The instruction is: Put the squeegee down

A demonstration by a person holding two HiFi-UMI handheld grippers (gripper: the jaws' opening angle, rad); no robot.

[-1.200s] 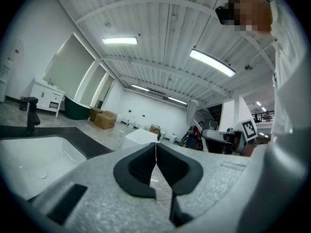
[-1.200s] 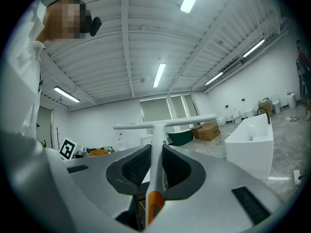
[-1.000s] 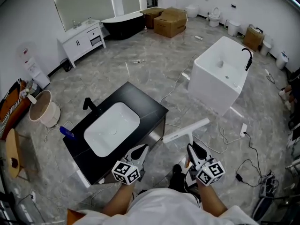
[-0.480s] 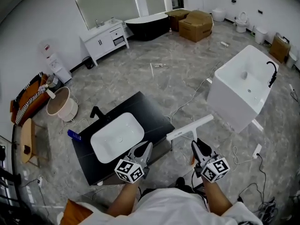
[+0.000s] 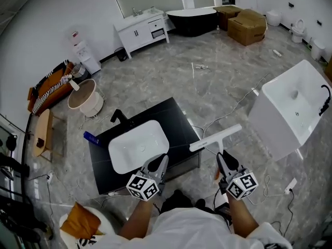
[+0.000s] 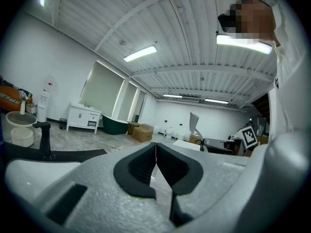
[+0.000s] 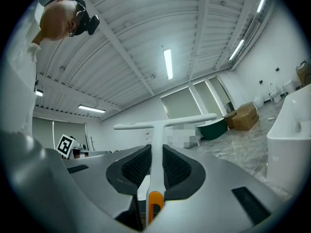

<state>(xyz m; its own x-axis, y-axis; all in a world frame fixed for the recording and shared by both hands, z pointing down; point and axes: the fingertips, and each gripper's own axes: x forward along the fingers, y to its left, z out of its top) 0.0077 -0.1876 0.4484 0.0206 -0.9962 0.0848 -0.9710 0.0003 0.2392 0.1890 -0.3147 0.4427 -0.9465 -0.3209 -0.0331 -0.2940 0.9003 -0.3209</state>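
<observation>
My right gripper [image 5: 223,162] is shut on the white handle of a squeegee [image 5: 215,138], which stands up from the jaws with its long blade crosswise, just right of the black vanity top [image 5: 176,119]. The right gripper view shows the squeegee [image 7: 156,144] clamped between the dark pads, its orange end low in the jaws. Over the vanity's near edge, beside the white basin [image 5: 139,145], my left gripper [image 5: 158,166] is shut with nothing in it; its pads [image 6: 146,166] meet in the left gripper view.
A black faucet [image 5: 119,115] and a blue object [image 5: 90,137] sit on the vanity top. A white freestanding tub [image 5: 294,108] stands at the right, with cables on the floor around it. A beige bucket [image 5: 85,98] stands far left; cardboard boxes [image 5: 249,19] at the back.
The head view has swung, so the vanity and tub have shifted right in the picture. Both grippers keep their places, and the squeegee stays held upright in the right one.
</observation>
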